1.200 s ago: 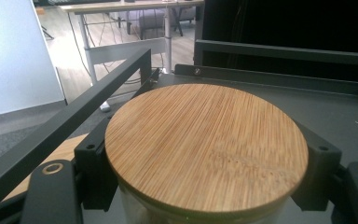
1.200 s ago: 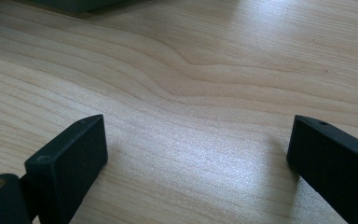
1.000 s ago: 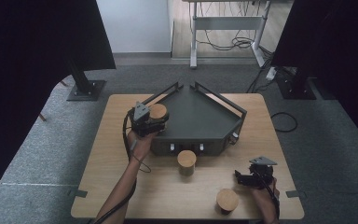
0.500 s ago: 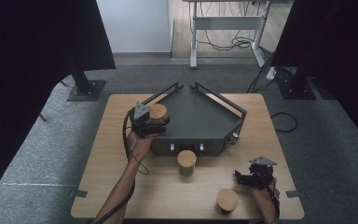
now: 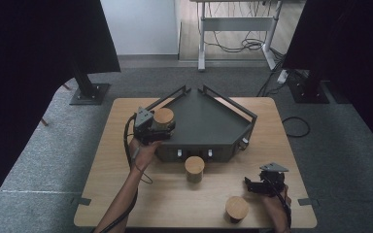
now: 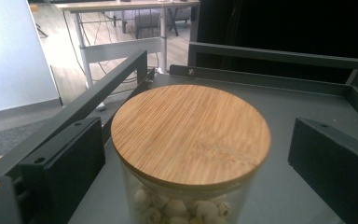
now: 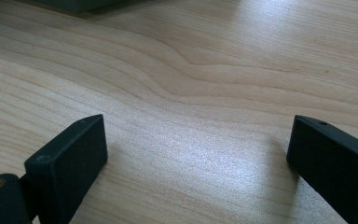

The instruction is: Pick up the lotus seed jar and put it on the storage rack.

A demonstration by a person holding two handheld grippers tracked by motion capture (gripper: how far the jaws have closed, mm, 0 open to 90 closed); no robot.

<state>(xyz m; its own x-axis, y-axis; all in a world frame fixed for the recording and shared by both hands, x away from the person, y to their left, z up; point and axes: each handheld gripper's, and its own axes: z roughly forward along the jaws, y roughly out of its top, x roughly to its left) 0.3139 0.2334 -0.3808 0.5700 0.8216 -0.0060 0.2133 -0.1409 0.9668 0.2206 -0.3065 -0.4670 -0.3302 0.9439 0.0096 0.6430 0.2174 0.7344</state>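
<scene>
A glass jar (image 5: 163, 116) with a round bamboo lid (image 6: 191, 133) and pale round pieces inside stands in the left corner of a dark grey tray (image 5: 233, 104). My left gripper (image 5: 165, 124) reaches over the tray's left rail. Its jaws have just been opening and now flank the jar (image 6: 186, 205) with a gap on each side, so it is open (image 6: 200, 161). My right gripper (image 5: 250, 186) rests low over the bare wooden table (image 7: 205, 84) at the front right. It is open (image 7: 196, 154) with nothing between its fingers.
Two more bamboo-lidded jars stand on the table: one (image 5: 194, 167) just in front of the tray, one (image 5: 236, 208) near the front edge beside my right hand. The tray's raised rails (image 6: 121, 77) wall in the jar's corner.
Jar, tray and both hands stand where they were. From above, the left gripper's jaws look slightly looser around the jar than a second ago.
</scene>
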